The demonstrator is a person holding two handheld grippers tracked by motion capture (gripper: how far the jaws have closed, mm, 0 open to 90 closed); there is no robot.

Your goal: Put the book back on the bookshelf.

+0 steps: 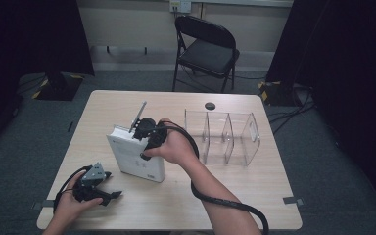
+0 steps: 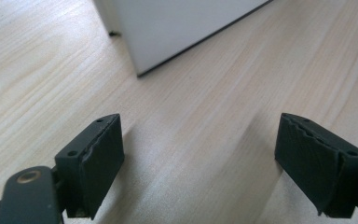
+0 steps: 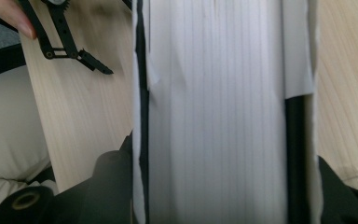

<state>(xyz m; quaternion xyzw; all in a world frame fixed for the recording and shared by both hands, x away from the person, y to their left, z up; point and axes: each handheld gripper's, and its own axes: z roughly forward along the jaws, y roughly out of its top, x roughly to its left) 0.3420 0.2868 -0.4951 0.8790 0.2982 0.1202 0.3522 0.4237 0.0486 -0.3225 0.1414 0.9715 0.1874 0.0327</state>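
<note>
The thick white book with a white cover [image 1: 136,157] stands up on the pale wooden table [image 1: 235,188]. The right gripper [image 1: 144,129] comes down on the book's top edge from above. In the right gripper view the book's white page block [image 3: 219,116] runs straight up the middle, right between the two black jaws. One jaw sits against the cover on one side and the other jaw sits against the cover on the other side. The jaws are squeezed onto the book, and the book fills the whole space between them. The person's right hand [image 1: 174,147] is wrapped around this gripper, just beside the book's upper edge.

The left gripper [image 1: 108,188] lies low on the table, near the front edge, well apart from the right gripper. Its jaws stand wide apart with only bare wood between them. In the left gripper view a bottom corner of the book [image 2: 142,70] sits ahead of the jaws and a bit toward the left jaw, not touching either one. The person's left hand [image 1: 71,203] holds this gripper from behind.

Past the right gripper, on the far side from the left one, stands a clear plastic rack with upright dividers [image 1: 225,137]. It is near the book but not touching it.
</note>
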